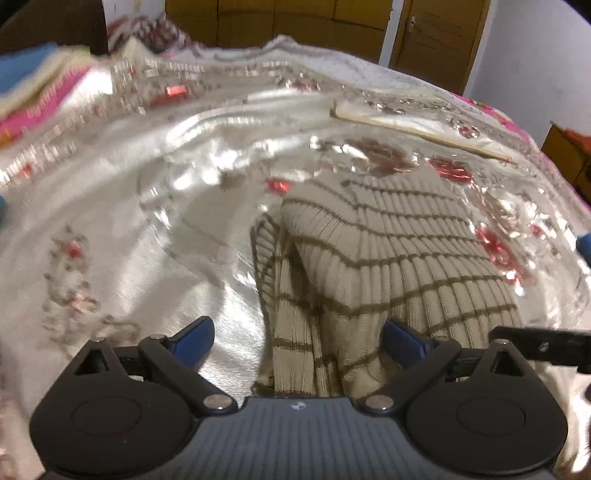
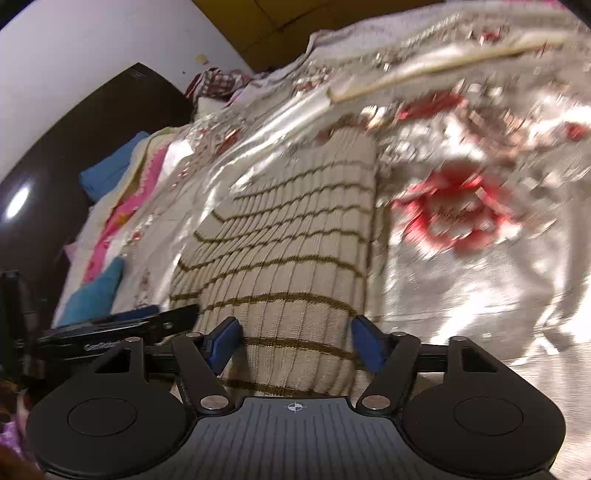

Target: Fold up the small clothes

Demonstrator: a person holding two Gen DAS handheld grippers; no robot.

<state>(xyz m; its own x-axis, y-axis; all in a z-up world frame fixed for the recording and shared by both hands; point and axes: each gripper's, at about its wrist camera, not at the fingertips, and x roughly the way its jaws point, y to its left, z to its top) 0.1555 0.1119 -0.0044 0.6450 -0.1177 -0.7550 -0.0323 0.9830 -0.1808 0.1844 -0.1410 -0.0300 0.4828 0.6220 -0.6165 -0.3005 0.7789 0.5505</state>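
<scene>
A cream ribbed knit garment (image 1: 391, 251) with thin brown stripes lies folded on a shiny white bedcover (image 1: 122, 206) with red flowers. My left gripper (image 1: 299, 341) hovers over its near end, blue-padded fingers spread wide, with cloth showing between them but neither pad pressing on it. In the right wrist view the same garment (image 2: 295, 236) runs away from the camera. My right gripper (image 2: 295, 341) stands open over its near end, the pads clear of the cloth. Part of the other gripper's black frame (image 2: 122, 328) shows at the left.
A stack of folded clothes, blue, cream and pink (image 1: 33, 85), sits at the far left of the bed (image 2: 122, 177). A flat cream folded piece (image 1: 413, 122) lies at the back right. Behind the bed stand a dark headboard (image 2: 92, 122), wooden doors (image 1: 436, 29) and a wall.
</scene>
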